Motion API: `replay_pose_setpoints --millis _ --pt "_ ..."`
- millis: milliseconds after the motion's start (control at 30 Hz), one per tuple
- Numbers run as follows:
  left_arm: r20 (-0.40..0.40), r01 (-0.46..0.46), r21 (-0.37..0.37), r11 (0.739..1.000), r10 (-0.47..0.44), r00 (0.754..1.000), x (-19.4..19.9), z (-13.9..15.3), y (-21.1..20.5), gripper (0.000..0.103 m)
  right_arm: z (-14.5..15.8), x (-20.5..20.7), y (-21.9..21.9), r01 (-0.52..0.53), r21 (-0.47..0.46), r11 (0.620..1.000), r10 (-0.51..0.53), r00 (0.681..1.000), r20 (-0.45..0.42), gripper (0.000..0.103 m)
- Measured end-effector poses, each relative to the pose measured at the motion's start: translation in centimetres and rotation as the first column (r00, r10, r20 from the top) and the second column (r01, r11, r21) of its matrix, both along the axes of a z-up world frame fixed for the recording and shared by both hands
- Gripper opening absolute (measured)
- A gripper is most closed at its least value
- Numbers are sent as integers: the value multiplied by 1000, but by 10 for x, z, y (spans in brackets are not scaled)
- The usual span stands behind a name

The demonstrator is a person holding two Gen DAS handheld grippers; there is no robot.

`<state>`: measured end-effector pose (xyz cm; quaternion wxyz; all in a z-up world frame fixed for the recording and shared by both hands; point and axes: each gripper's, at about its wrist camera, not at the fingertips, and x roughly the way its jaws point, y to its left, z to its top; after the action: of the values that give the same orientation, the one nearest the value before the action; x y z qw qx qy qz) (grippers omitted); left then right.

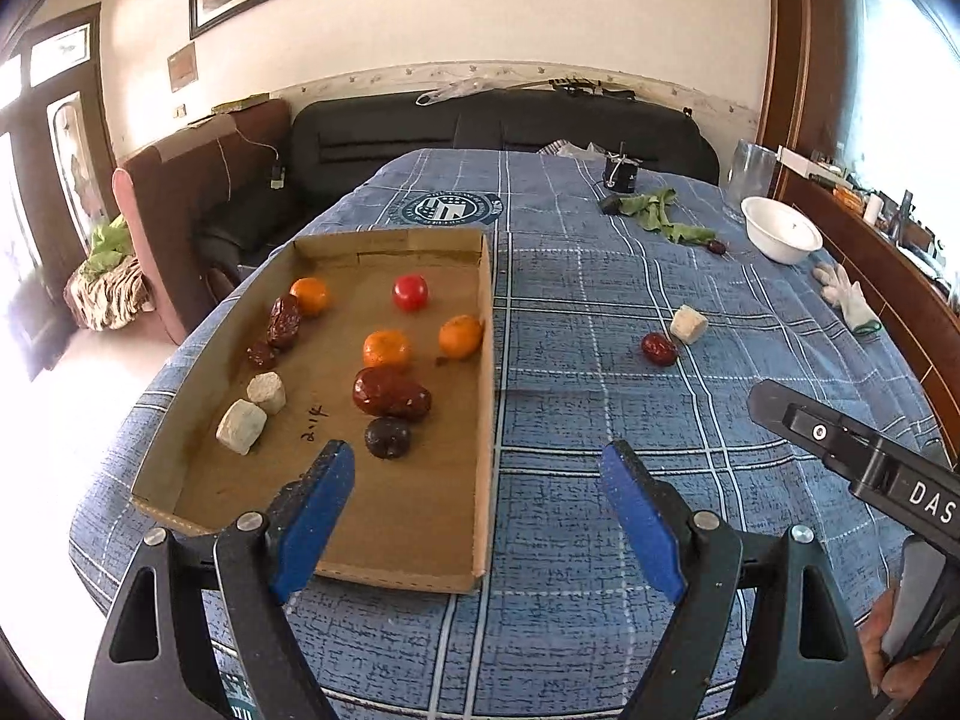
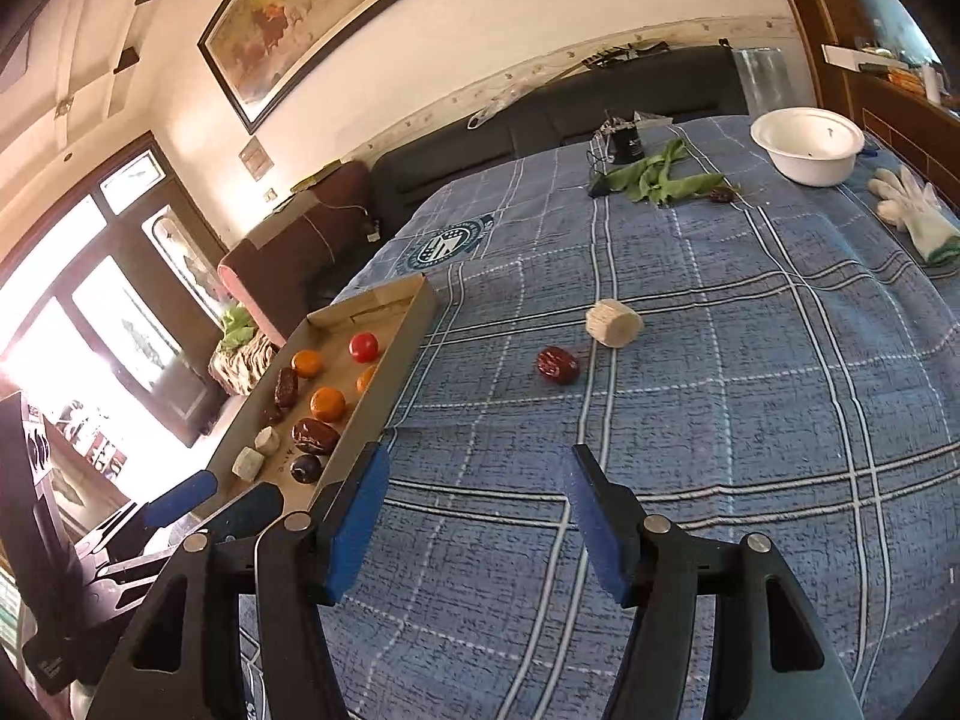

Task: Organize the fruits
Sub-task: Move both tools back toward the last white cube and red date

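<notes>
Clearly the right gripper (image 2: 474,516), jaws apart and empty, is nearer: the loose red jujube (image 2: 558,365) lies on the tablecloth (image 2: 750,420) at its 12 o'clock, outside the cardboard tray (image 2: 390,384); left gripper (image 1: 480,480) also open.

Cream walls carry a large dark-framed painting (image 2: 312,12) above a patterned border strip; a black sofa (image 1: 498,132) stands along the far wall, with a brown armchair (image 1: 198,180) at its left end. Tall dark-framed glazed doors (image 2: 108,312) on the left admit strong daylight, overexposing the pale floor (image 1: 54,408) near them. A wooden sideboard (image 1: 888,264) runs along the right edge beside the table (image 1: 600,300), which is covered in blue plaid cloth
</notes>
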<state>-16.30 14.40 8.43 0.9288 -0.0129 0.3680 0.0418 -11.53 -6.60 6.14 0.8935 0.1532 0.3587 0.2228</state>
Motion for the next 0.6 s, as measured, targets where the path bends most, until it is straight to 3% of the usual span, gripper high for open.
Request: replay_pose_setpoints --millis 600 --pt "-24 38 40 999 -37 999 -1 -5 -22 83 -11 -4 -20 19 19 1000 -18 999 -37 69"
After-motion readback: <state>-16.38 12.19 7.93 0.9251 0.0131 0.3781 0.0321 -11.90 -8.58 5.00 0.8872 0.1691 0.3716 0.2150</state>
